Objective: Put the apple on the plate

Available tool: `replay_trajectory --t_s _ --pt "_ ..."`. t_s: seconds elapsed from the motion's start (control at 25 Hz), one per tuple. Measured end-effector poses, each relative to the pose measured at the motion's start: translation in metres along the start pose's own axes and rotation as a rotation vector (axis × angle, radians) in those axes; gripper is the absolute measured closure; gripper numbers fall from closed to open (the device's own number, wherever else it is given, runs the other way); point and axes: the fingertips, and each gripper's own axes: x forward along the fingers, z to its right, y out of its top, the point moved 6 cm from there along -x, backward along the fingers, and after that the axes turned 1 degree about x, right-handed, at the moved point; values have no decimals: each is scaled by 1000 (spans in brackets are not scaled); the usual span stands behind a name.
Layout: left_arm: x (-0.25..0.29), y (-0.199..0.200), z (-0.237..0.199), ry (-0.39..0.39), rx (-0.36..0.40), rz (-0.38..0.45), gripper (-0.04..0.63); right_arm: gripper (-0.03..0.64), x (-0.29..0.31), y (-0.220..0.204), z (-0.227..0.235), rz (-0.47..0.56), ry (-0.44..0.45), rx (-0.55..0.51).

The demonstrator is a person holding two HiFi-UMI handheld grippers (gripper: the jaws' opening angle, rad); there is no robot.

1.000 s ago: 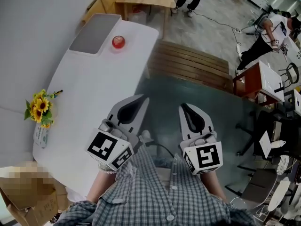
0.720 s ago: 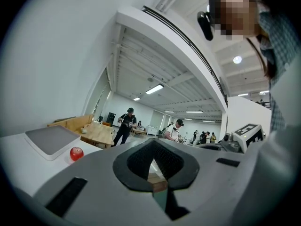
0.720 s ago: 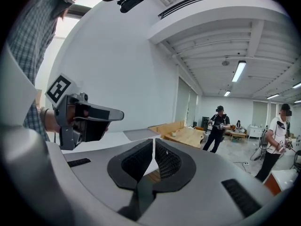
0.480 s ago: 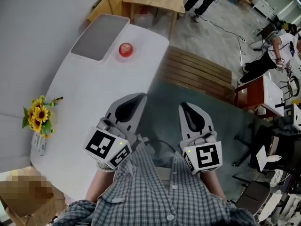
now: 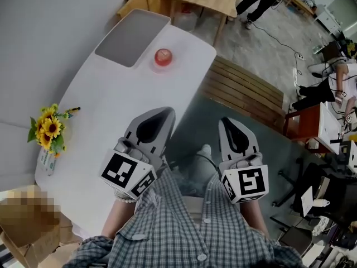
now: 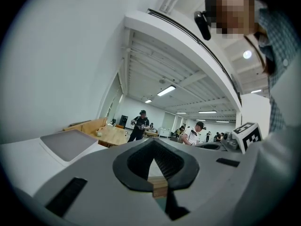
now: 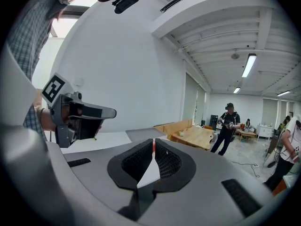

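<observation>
"Red apple (image 5: 162,56): position?"

"Far end of the table (image 5: 106,110), between a grey tray (image 5: 132,38) and the table's right edge, just beside the tray. A pale ring shows under it. I cannot tell at this range whether that is the plate."

"Grippers?"

"Left gripper (image 5: 165,114) hangs over the table's near right edge. Right gripper (image 5: 227,121) is off the table, over the floor. Both have their jaws pressed together at the tips with nothing between them. Both are well apart from the apple."

"Step in hand?"

"Approach, in my judgement; no grasp begun. Recommendations: move up to the table's far end rather than stretch. Spread the jaws before arrival, not over the fruit. Come in level with the apple's widest part, one jaw each side. Close gently, since a round, smooth skin may slip out of a pinch set too high or low. Confirm the plate's place on the table before lifting."

"Risk?"

"Nudging the apple toward the table's right edge."
</observation>
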Motion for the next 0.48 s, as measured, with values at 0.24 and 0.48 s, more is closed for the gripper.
replay_trajectory --t_s 0.24,0.48 --pt "9 3 -19 87 -34 56 586 587 34 -2 8 -9 100 -9" --pt "25 7 -41 210 -37 55 586 588 86 5 17 -11 242 -34"
